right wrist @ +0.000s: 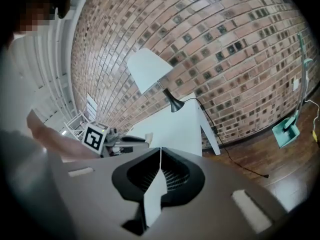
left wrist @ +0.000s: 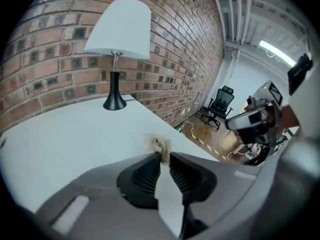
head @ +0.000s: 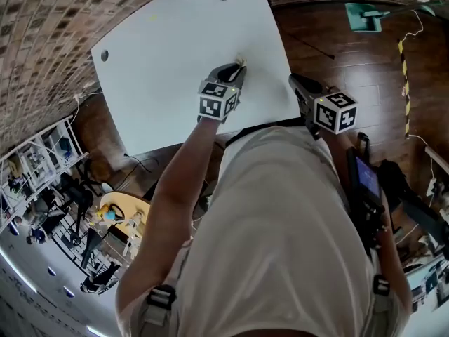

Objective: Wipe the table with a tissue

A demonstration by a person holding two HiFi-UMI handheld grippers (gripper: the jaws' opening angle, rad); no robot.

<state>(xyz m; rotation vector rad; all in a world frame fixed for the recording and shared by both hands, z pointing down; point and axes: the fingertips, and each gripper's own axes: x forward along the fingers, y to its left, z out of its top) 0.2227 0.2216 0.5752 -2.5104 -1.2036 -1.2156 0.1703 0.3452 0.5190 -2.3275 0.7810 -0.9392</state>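
Two grippers seen. Left gripper fingertips pinch tissue on tabletop nr right edge. Right gripper jaws pressed together, nothing betw., beside near-right corner. Lamp at far corner, well apart; brick wall behind.

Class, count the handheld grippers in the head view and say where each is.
2. The left gripper is over the table, shut on a tissue; the right gripper, shut and empty, is by the table's right edge.
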